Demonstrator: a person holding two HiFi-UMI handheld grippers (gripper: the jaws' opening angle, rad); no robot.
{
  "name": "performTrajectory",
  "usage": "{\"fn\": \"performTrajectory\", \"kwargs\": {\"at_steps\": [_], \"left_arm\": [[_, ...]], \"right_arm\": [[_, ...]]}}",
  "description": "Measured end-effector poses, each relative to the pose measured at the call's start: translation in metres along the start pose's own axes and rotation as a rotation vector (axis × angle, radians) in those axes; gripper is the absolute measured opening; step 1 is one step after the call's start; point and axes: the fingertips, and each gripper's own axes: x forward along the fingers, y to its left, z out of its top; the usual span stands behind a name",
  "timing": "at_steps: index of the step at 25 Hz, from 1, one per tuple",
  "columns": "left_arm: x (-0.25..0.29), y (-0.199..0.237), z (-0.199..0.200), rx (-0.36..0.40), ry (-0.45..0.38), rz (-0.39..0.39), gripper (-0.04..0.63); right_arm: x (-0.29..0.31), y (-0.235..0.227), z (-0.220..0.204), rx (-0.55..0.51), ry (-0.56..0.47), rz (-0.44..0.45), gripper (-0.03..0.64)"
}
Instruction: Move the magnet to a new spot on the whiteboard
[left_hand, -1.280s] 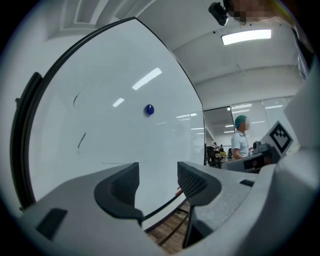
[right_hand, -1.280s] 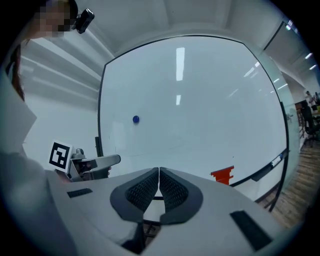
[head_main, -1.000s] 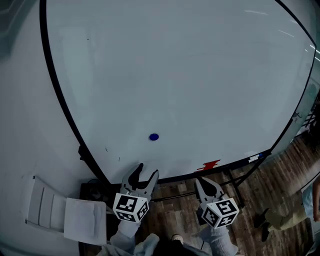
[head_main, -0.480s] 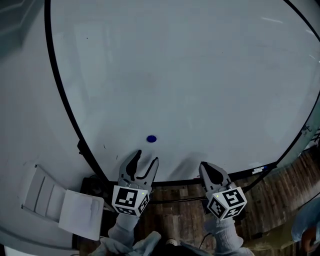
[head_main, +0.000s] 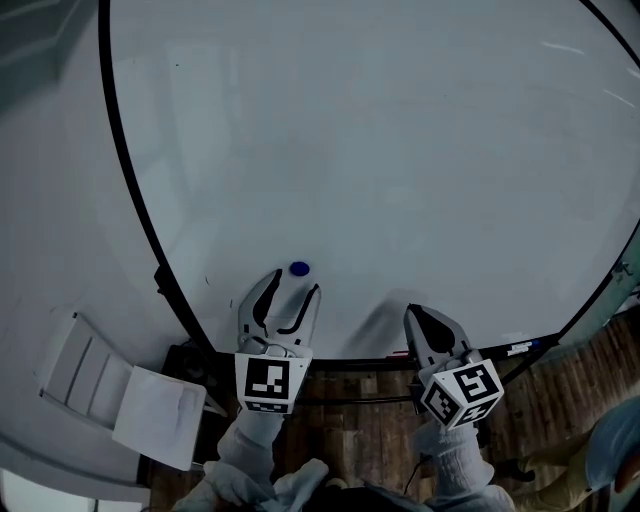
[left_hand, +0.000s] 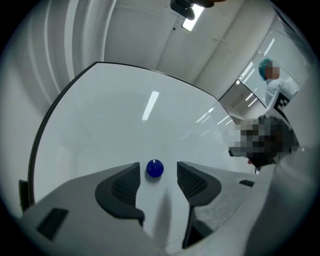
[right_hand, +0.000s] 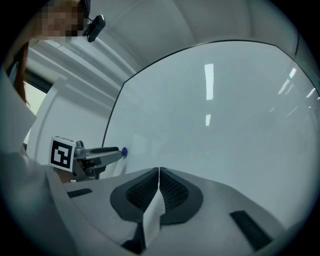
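Low on the whiteboard (head_main: 400, 150), near its left edge, aims the spread left claw (head_main: 296, 283) at the blue magnet (left_hand: 154, 168) just past its tips, holds the right claw (right_hand: 159, 171) pressed together, empty, and probably risks flicking the magnet aside through an off-centre pinch.

The whiteboard (head_main: 400, 150) is wide, white and glossy, and it shows reflections of the ceiling lamps. One small round blue magnet (head_main: 299, 268) sticks on it, near its lower edge, toward the left. Below the board lies a wooden floor (head_main: 345, 405).
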Motion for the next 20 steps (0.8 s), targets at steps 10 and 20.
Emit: {"fn": "performTrajectory", "kwargs": {"at_steps": [10, 20], "left_arm": [[0.017, -0.002, 0.002, 0.160, 0.018, 0.079, 0.209], [0.019, 0.003, -0.004, 0.255, 0.027, 0.170, 0.117]], "right_arm": [[-0.006, -0.010, -0.006, 0.008, 0.006, 0.016, 0.029], [-0.011, -0.021, -0.018, 0.035, 0.020, 0.010, 0.029]]}}
